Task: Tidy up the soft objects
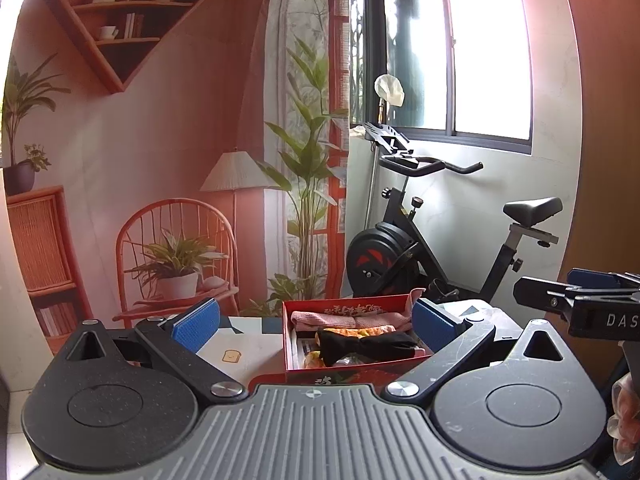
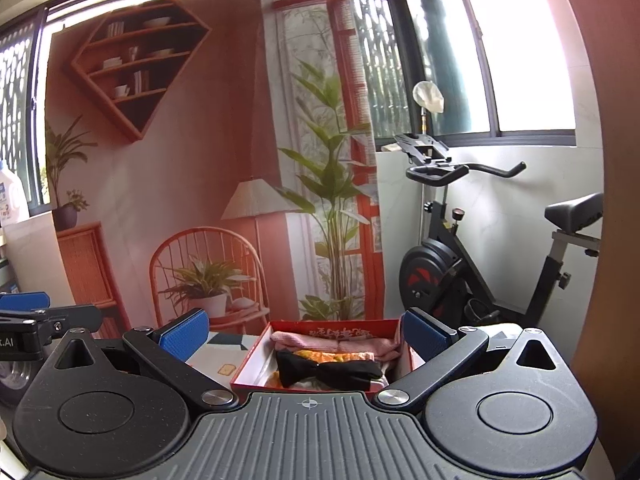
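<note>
Both grippers, left gripper (image 1: pixel 316 320) and right gripper (image 2: pixel 304 334), jaws spread, empty; jug (image 2: pixel 12 196) only in right view

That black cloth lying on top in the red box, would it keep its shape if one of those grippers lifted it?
Probably not. The black cloth looks pinched in the middle like thin fabric, so it would likely droop. It seems light and unlikely to slip from the ribbed blue pads. It rests loosely on other folded cloths in the red box.
</note>
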